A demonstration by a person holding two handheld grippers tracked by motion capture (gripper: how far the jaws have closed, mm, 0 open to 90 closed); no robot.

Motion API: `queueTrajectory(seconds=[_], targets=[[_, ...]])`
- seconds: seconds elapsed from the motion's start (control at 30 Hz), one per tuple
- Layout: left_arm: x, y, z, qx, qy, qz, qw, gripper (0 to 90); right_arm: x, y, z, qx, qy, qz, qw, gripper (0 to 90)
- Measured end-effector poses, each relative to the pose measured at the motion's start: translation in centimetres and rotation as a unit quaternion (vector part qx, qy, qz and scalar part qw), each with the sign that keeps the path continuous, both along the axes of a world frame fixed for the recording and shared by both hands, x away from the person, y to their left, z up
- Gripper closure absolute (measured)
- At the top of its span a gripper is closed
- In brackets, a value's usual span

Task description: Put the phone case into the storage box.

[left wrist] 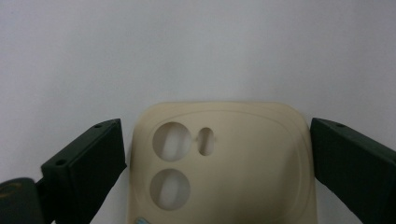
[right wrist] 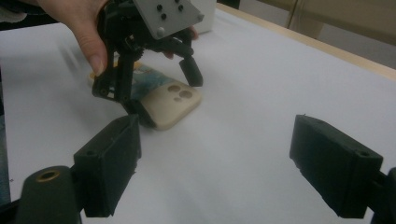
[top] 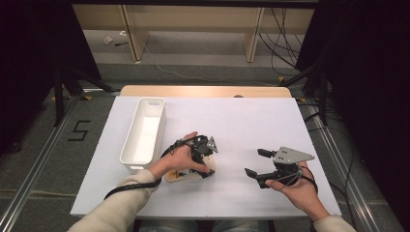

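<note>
White-covered desk (top: 251,121), with a phone case about to be picked up.

Nearest the person, the right gripper (top: 257,162) hovers over bare desk, its jaws wide apart and holding nothing. Just left of it, the left gripper (top: 205,157) is lowered over the cream phone case (left wrist: 224,163), which lies flat on the desk; its jaws straddle the case's sides, spread and not yet closed. Farther back stands the white bin (top: 144,133), seemingly with nothing in it. The grasp looks only begun; lifting and placing remain.
</note>
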State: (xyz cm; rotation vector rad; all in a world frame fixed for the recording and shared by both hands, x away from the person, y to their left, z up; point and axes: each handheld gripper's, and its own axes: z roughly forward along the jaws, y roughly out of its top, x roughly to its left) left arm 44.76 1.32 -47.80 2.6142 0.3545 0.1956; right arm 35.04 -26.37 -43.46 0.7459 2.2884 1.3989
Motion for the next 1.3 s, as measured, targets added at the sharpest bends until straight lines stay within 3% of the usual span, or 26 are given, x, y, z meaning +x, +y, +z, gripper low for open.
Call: queueTrajectory(seconds=[0.7, 1.3], targets=[[0.61, 0.08, -0.3, -0.009, 0.036, 0.013, 0.9992, 4.2, 0.02, 0.0, -0.02, 0.001, 0.001, 0.0, 1.0, 17.5], [0.61, -0.13, -0.13, -0.001, 0.039, 0.01, 0.9992, 6.7, 0.02, 0.0, -0.04, 0.0, 0.002, 0.0, 1.0, 17.6]])
